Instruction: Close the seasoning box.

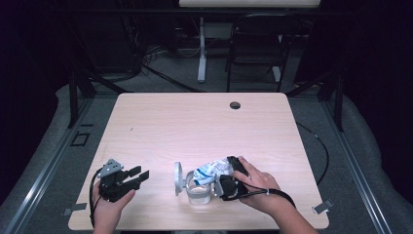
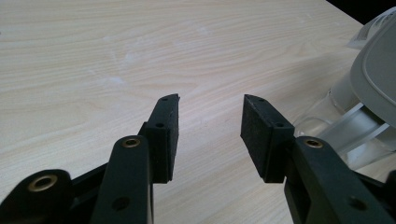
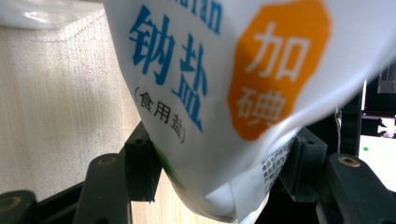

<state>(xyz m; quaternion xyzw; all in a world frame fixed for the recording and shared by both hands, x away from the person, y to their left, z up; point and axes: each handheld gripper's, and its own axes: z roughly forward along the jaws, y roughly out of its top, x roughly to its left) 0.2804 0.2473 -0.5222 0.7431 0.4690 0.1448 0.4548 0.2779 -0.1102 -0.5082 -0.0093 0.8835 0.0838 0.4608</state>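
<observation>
A white salt bag [image 1: 209, 170] with blue and orange print lies tipped over a clear glass jar [image 1: 197, 194] near the table's front edge. The jar's grey lid [image 1: 178, 178] stands swung open on its left. My right gripper [image 1: 221, 176] comes in from the right, shut on the bag. In the right gripper view the bag [image 3: 224, 70] hangs between the two pads of my right gripper [image 3: 219, 158]. My left gripper [image 1: 141, 174] rests at the front left, open and holding nothing, pointing toward the jar. In the left gripper view, past my left gripper [image 2: 210, 100], the jar [image 2: 336, 126] and its lid [image 2: 378, 74] show at the right.
The light wooden table [image 1: 195, 122] has a round cable hole [image 1: 235, 105] near its far edge. A dark chair [image 1: 258, 44] and a white table leg [image 1: 201, 48] stand behind it. A black cable [image 1: 321, 151] curves off the right side.
</observation>
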